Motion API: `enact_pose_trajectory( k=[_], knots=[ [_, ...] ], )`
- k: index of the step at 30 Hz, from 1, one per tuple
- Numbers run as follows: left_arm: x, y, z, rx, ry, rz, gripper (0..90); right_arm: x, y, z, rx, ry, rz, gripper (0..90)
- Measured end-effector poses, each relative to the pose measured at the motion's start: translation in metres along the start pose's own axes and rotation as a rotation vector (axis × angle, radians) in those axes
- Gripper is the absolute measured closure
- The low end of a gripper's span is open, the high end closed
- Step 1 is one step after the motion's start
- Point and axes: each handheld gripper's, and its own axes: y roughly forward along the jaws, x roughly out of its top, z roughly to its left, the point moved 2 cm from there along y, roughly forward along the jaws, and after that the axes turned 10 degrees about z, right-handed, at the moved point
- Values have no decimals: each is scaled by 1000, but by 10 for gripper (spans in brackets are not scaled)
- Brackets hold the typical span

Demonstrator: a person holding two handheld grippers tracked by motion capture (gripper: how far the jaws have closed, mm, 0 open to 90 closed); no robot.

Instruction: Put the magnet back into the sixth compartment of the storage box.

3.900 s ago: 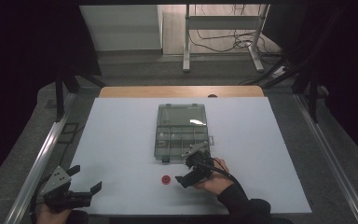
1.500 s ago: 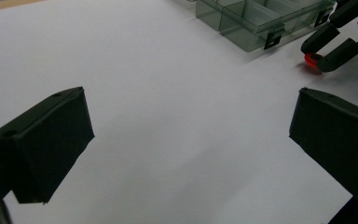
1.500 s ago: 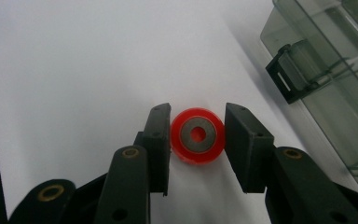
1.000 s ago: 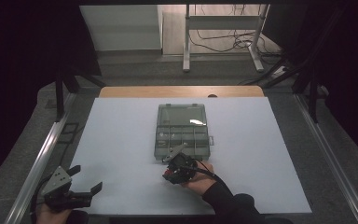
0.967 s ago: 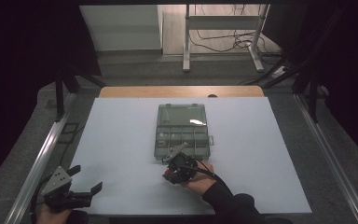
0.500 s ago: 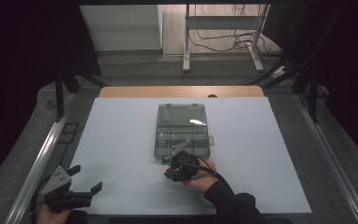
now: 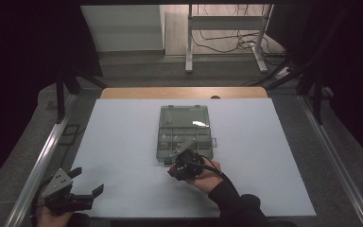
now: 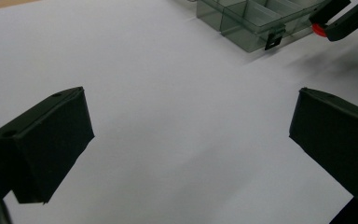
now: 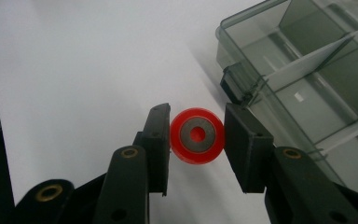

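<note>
Sitting clamped in right tool (image 9: 196,140): red wheel (image 9: 197,136).

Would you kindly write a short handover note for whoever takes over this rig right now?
Right tongs: shut on the red wheel, held just off the near-left corner of the organizer box, beside its latch.
Left tongs: open, holding nothing, over the near-left of the white table.
Organizer box: lid open, lying back; the compartments nearest the wheel look empty.
Done: wheel picked up and brought to the box.
Left: probably carry it over the wall, release it into a compartment, then perhaps close the lid.
</note>
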Motion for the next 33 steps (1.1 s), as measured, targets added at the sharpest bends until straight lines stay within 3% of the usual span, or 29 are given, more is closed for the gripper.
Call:
enact_pose_trajectory(
  k=[33],
  knots=[
    [0,0,0,3,5,4,1,12,-22,-22,-39,48,-42,622]
  ],
)
